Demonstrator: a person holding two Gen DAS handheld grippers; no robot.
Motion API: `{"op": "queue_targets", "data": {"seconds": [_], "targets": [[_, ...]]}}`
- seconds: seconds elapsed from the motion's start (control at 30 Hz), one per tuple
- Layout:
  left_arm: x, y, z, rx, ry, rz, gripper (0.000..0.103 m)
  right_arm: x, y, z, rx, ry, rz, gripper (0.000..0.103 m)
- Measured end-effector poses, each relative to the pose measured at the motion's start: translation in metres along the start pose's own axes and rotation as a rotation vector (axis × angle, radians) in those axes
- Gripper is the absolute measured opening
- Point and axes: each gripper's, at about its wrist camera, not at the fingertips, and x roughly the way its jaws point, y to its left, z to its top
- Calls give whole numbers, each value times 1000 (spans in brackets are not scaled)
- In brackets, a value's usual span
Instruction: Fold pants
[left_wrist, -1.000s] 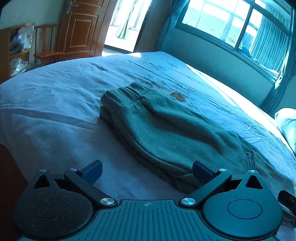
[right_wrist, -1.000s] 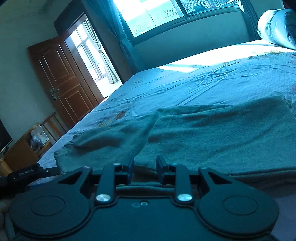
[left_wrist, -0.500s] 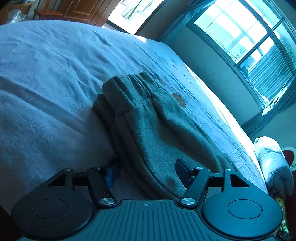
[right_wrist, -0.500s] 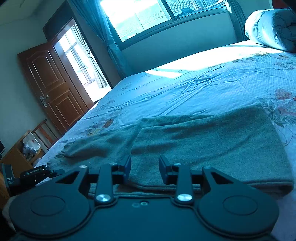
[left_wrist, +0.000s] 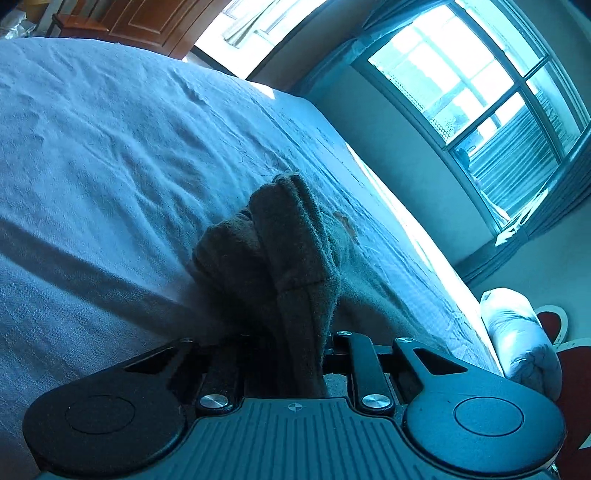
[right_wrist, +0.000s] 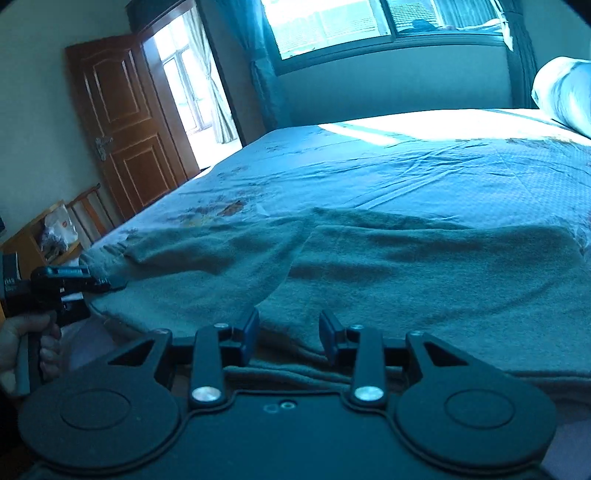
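Note:
Green fleece pants lie folded lengthwise across the blue bed sheet. In the left wrist view one end of the pants is bunched up and rises from between my fingers. My left gripper is closing on that bunch and pinches it; the cloth hides the pads. The right wrist view shows the left gripper at the pants' left end, held by a hand. My right gripper sits at the pants' near edge, its jaws opening, with the blue pads apart and cloth lying loose between them.
A rolled white duvet lies at the head of the bed, at the right. A wooden door, a chair and a shelf with bags stand beyond the bed's left side. A wall with a window runs along the far side.
My left gripper moved in over the pants' end and went from wide open to pinched on bunched cloth. The right gripper's pads drew apart and its view rolled.

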Motion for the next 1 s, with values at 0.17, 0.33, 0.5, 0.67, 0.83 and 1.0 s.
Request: {"op": "queue_targets", "data": {"seconds": [0.17,0.33,0.5,0.67,0.83,1.0], "targets": [[-5,-5,0,34,10,11,18,26,56,-19,-423,40,-231,27],[-34,-52,8,190,-69,-18,18,-49,13,-5,-173,-197,-129,58],[-52,-159,-8,395,-131,-156,18,-95,-85,-5,253,-263,-145,53],[-46,-283,-74,636,-91,-310,18,-129,-148,-18,409,-344,-250,50],[-9,-352,-168,734,116,-361,76,-167,-213,-48,657,-432,-269,54],[-20,-327,-182,672,96,-306,92,-165,-235,-57,762,-423,-96,53]]}}
